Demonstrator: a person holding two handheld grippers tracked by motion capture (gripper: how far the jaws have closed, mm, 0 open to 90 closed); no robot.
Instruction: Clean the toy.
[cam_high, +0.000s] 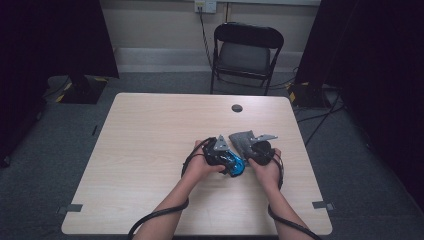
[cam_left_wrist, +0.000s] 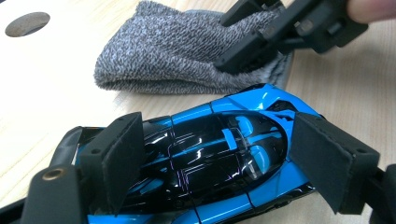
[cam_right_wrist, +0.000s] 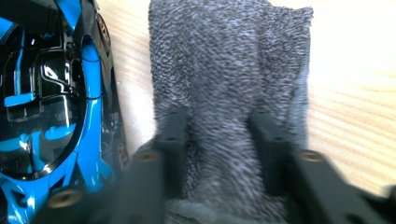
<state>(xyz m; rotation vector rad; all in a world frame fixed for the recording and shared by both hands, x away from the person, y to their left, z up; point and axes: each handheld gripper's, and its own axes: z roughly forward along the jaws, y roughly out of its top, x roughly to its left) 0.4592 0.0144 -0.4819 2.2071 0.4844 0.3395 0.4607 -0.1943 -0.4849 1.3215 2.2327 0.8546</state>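
Left gripper (cam_left_wrist: 215, 158): pads clamped on both flanks of blue-and-black toy car (cam_left_wrist: 210, 154), which sits on wooden table (cam_high: 150, 130) near its middle. Right gripper (cam_right_wrist: 217, 140): jaws pinching a fold of grey knitted cloth (cam_right_wrist: 229, 70), which lies flat just beside the car, on the table. Black folding chair (cam_high: 247, 50) beyond far edge. Round dark cable hole (cam_high: 237, 108) in tabletop, behind the cloth.

Table (cam_high: 150, 150): toy car (cam_high: 235, 164) lies on it near the front edge, right of centre. Cloth (cam_high: 242, 141) lies on the table just behind and right of the car. Cable hole (cam_high: 237, 108) sits behind both. Chair (cam_high: 246, 50) stands beyond the table's far edge.
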